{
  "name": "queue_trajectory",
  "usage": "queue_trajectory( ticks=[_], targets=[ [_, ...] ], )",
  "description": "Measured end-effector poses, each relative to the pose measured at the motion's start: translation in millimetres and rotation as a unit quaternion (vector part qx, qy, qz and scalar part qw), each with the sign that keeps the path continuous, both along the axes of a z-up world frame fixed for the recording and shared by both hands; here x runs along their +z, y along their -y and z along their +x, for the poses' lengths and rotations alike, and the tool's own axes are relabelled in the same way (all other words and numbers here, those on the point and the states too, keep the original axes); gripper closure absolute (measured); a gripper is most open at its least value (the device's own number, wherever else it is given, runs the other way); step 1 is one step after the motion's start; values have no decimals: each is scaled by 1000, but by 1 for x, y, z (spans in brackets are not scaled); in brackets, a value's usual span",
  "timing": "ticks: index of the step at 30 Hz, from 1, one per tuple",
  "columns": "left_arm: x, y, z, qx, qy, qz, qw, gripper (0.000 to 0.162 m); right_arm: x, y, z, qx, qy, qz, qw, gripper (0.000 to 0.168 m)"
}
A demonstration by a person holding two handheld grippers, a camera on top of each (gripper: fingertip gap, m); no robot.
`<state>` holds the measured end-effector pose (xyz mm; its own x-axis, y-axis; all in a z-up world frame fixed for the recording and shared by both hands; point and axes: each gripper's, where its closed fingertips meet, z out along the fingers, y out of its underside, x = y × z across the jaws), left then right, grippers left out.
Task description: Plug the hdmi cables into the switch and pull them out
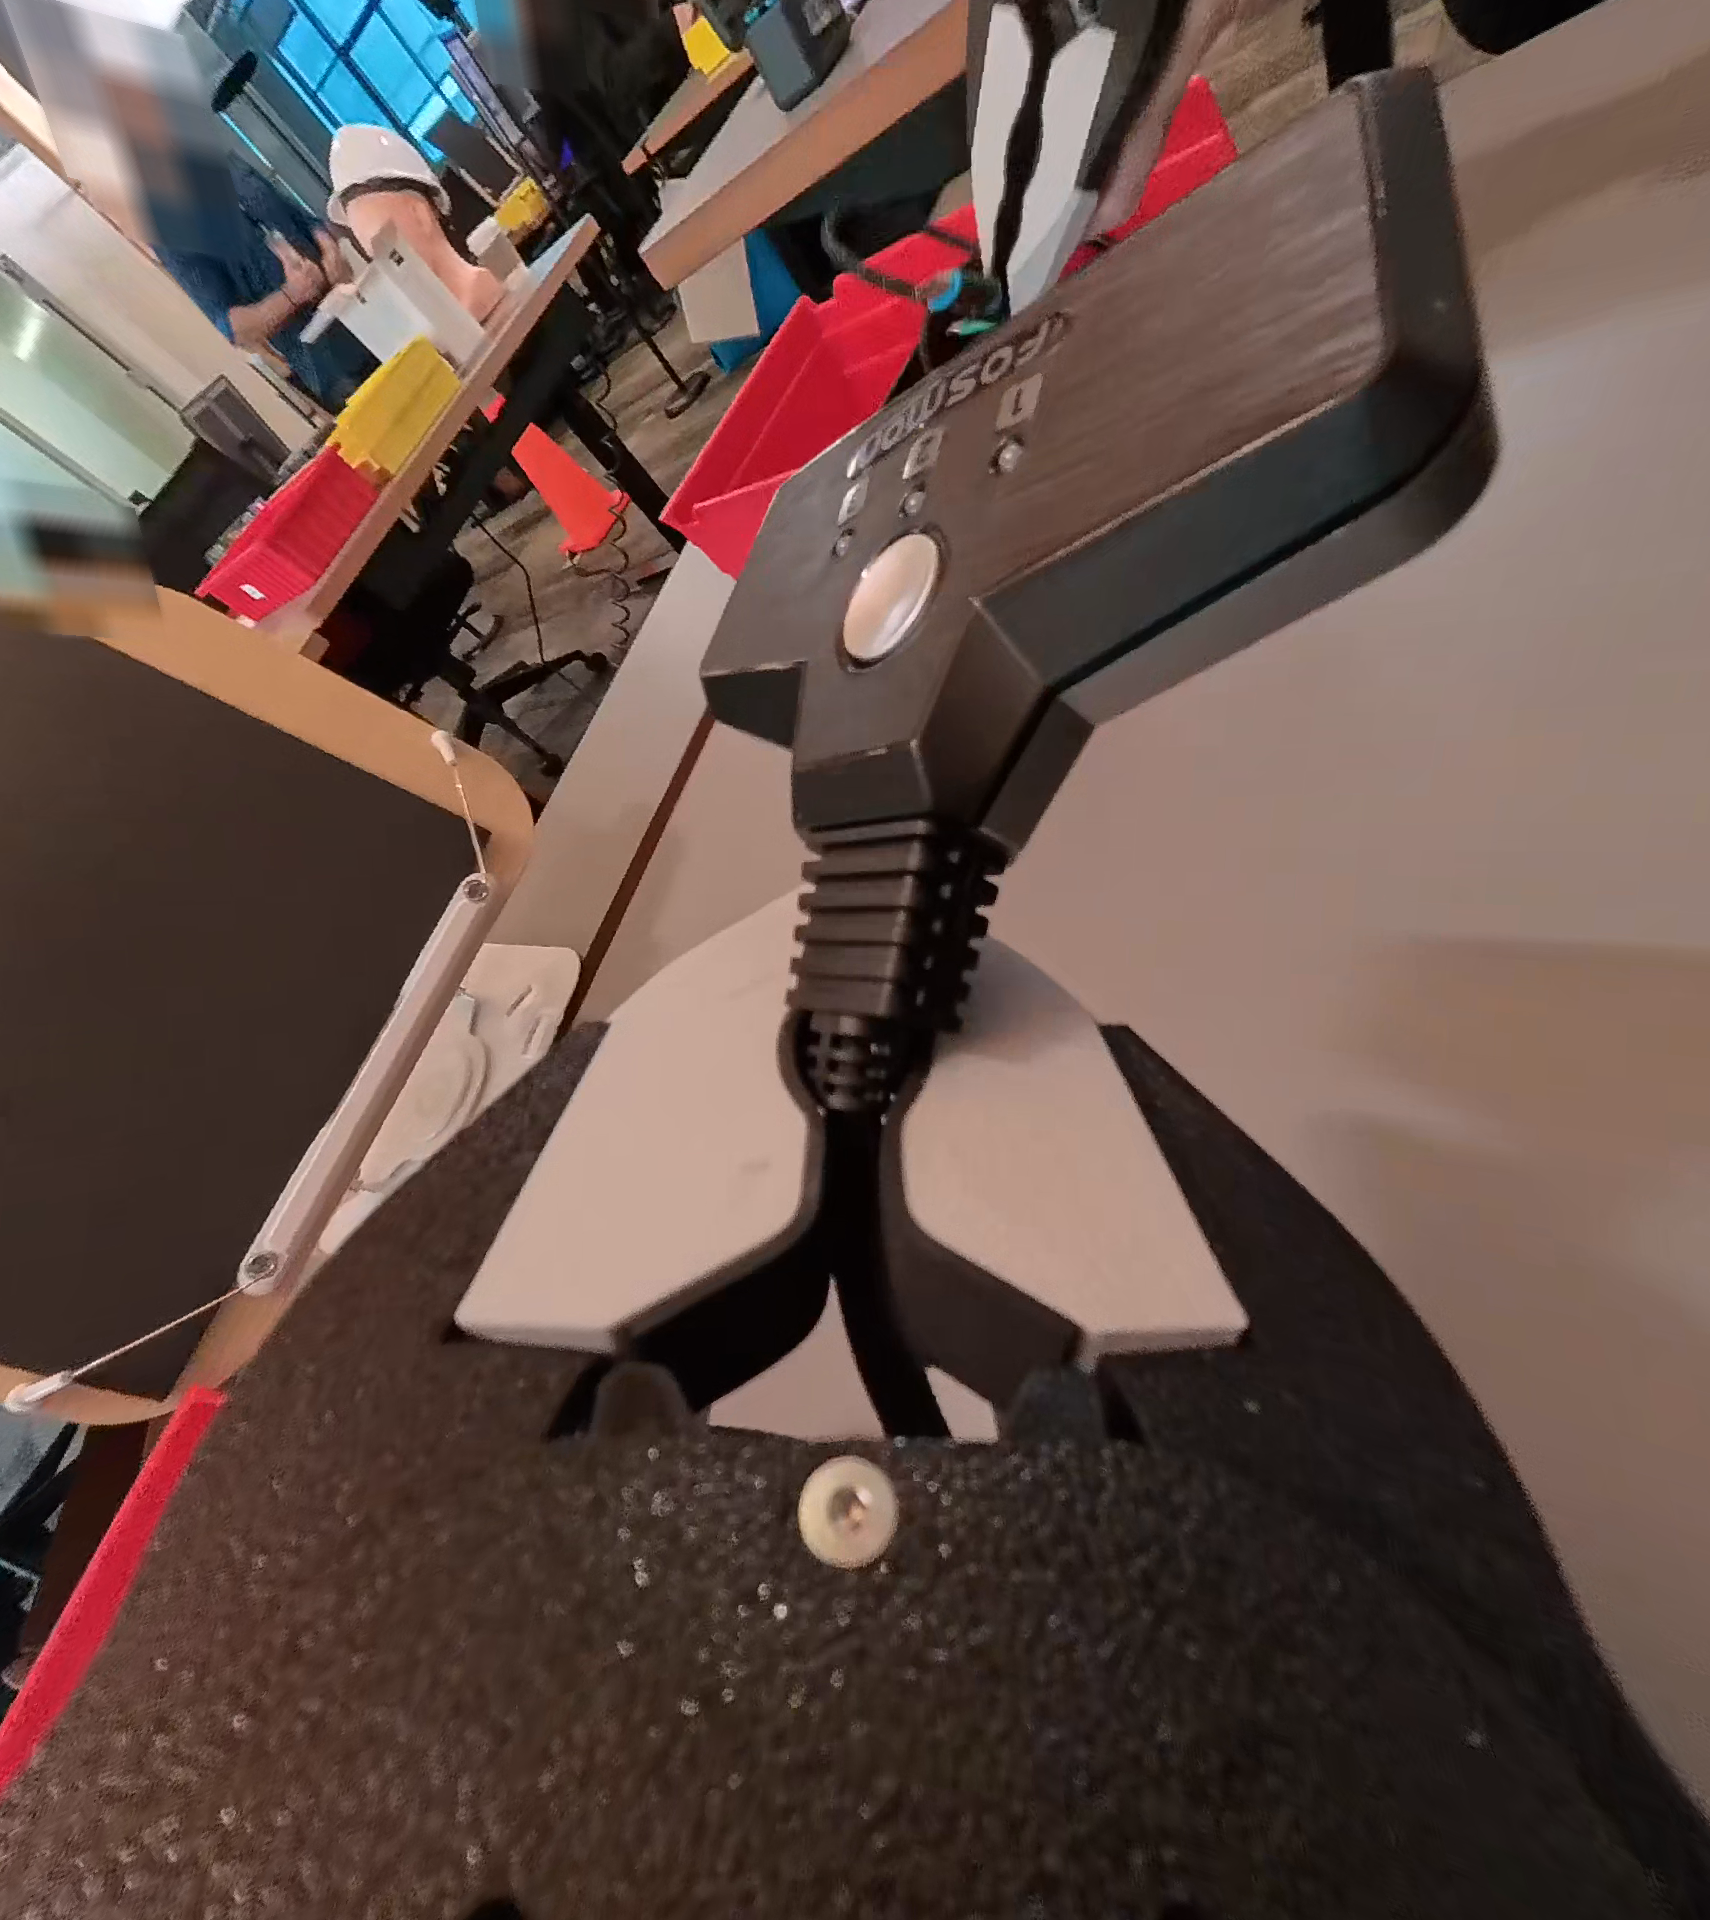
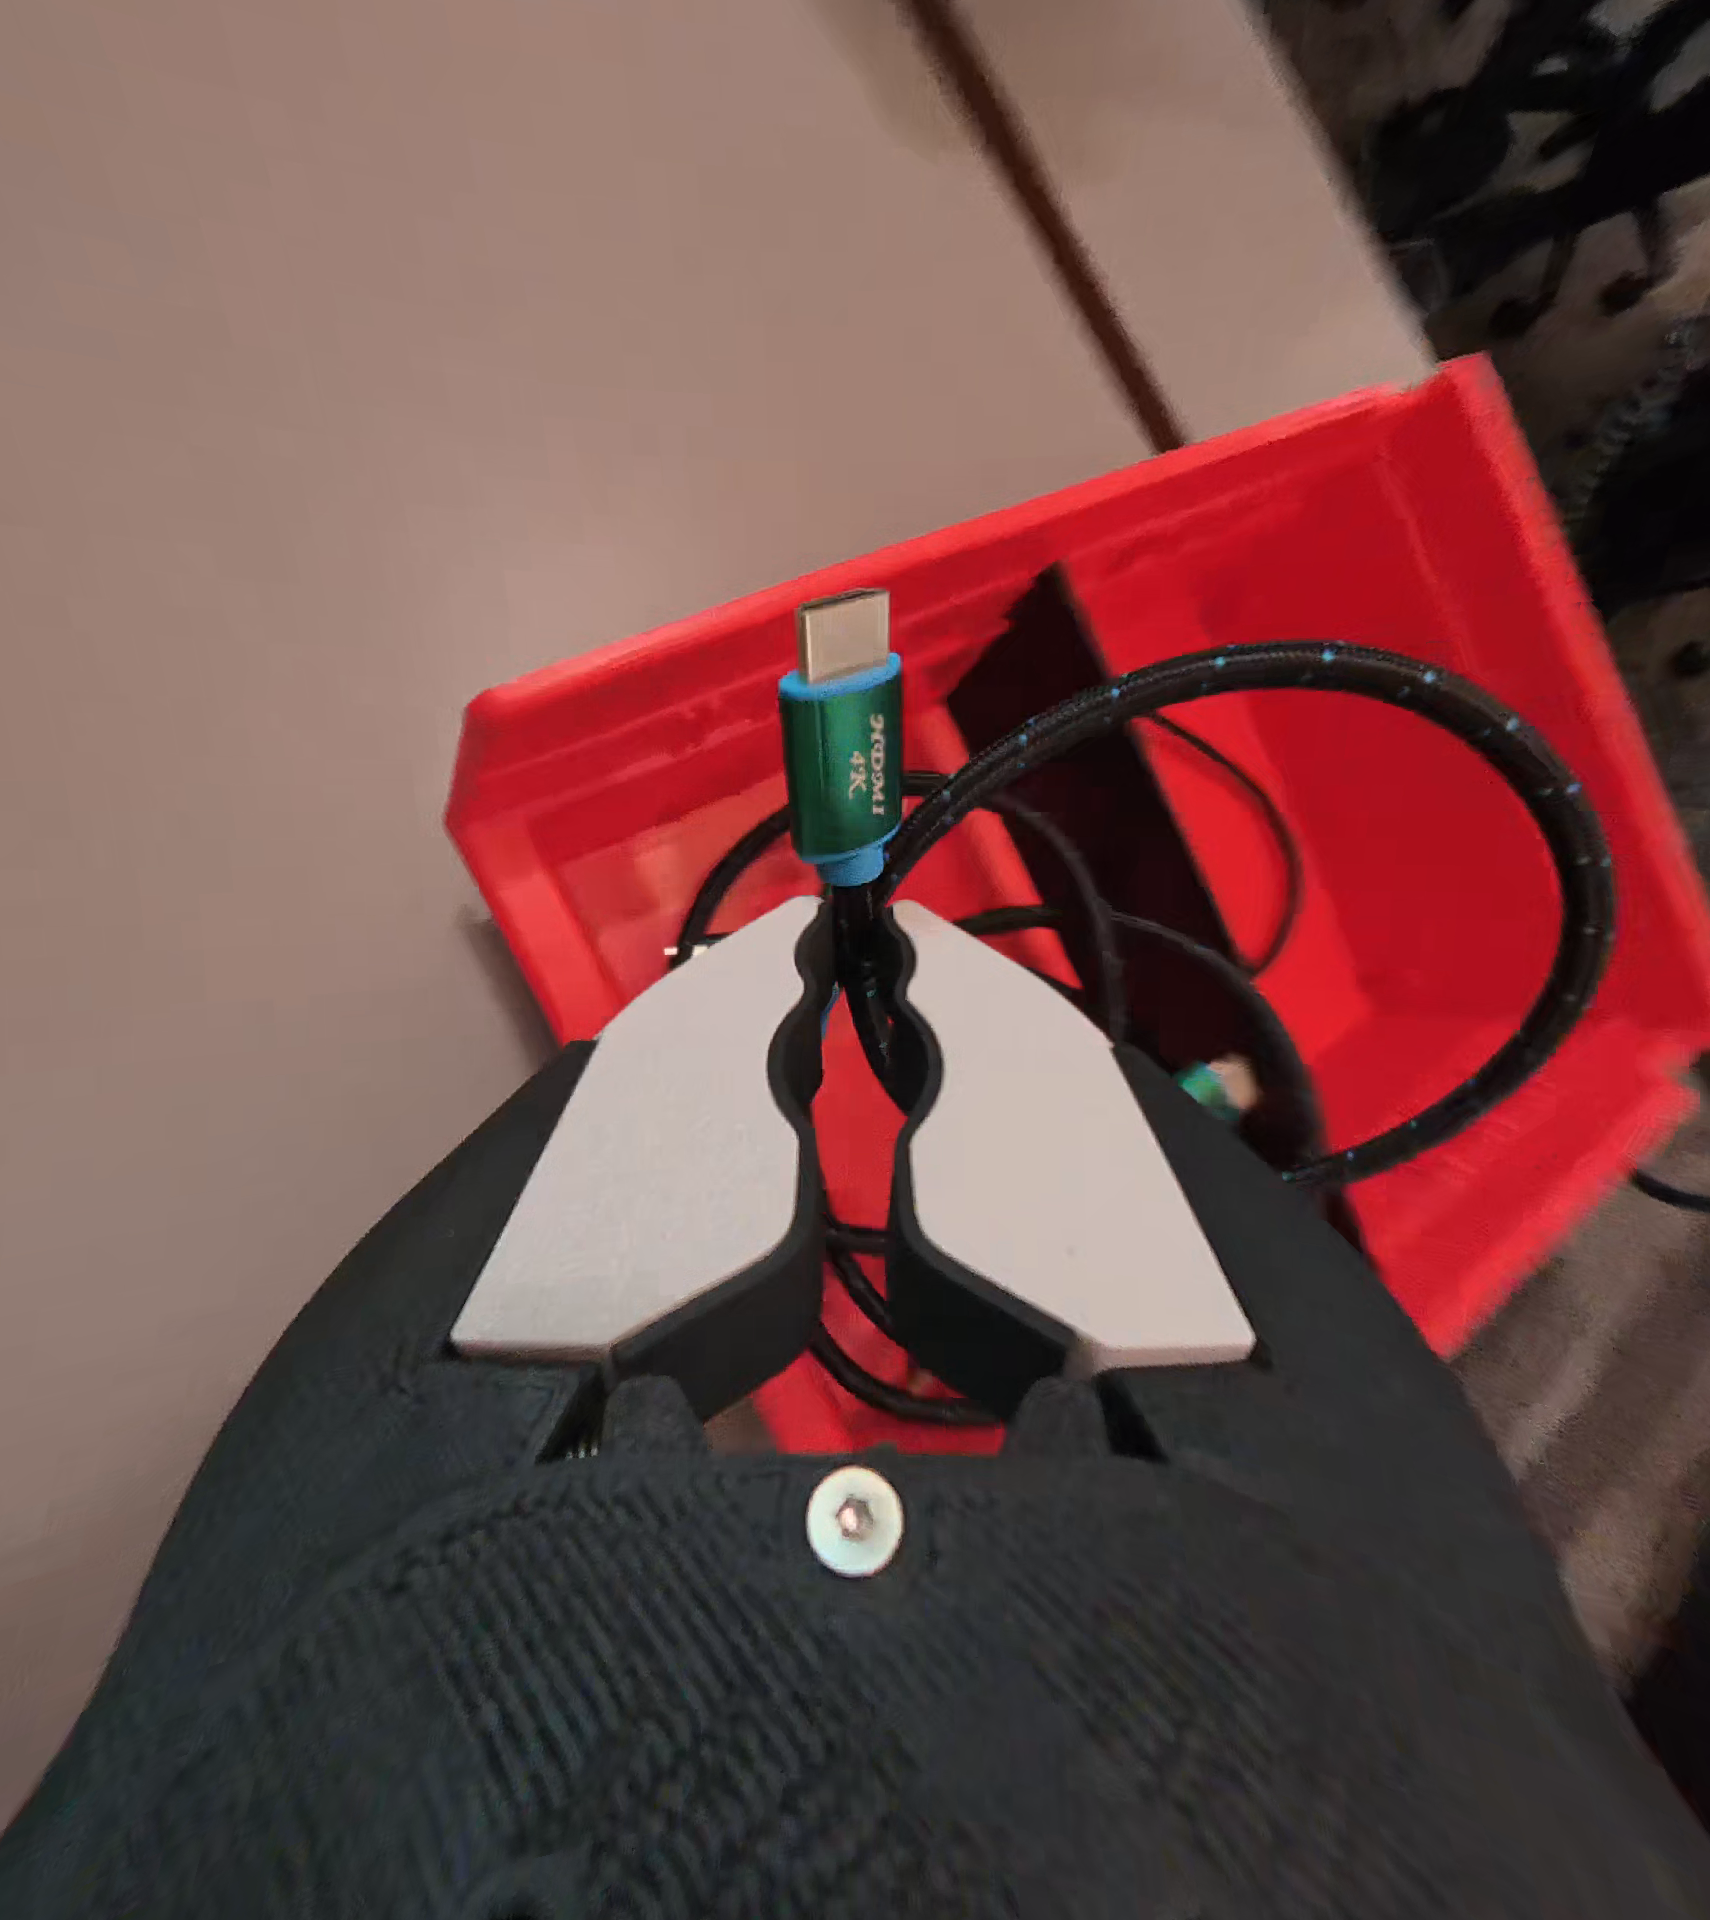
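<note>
My right gripper (image 2: 856, 925) is clamped on the limp braided hdmi cable (image 2: 856, 977) just behind its rigid green plug (image 2: 843, 774); my left gripper (image 1: 856, 1081) pinches the light switch (image 1: 1090, 447) by its ribbed stiff strain relief (image 1: 877, 925).

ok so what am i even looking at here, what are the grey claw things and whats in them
Each picture comes from a camera mounted on a hand-held two-finger gripper; a person carries one in each hand. The left wrist view shows the left gripper shut on the ribbed cable collar of a black HDMI switch, which is over a pale tabletop. The right wrist view shows the right gripper shut on a braided HDMI cable just behind its green plug, above a red bin holding more cable.
</note>
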<state>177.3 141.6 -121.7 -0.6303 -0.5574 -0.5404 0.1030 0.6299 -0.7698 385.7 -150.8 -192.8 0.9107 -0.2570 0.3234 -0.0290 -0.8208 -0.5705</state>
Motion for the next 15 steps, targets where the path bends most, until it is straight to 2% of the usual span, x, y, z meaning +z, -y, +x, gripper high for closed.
queue_trajectory(
  ticks=[5, 6, 8, 10, 13, 15],
  targets=[
    [-3, 1, 1, -6, -5, -2, 1000, 160, -61, 1, 5, -2, -30, -79, 996, 156],
    [-3, 1, 1, -7, -6, -3, 1000, 160, -66, 0, 5, -8, -37, -80, 996, 155],
    [-4, 1, 0, -8, -10, -6, 1000, 160, -62, -1, 2, -3, -50, -70, 996, 152],
    [-4, -1, 0, -8, -10, -10, 1000, 160, -52, 1, 1, -21, -67, -45, 997, 137],
    [-4, -2, 1, -10, -11, -16, 1000, 160, -23, 5, 3, -39, -53, -4, 998, 127],
    [-5, -3, 2, -7, -15, -19, 1000, 160, 8, 0, -1, -46, -30, 44, 998, 119]
  ],
)
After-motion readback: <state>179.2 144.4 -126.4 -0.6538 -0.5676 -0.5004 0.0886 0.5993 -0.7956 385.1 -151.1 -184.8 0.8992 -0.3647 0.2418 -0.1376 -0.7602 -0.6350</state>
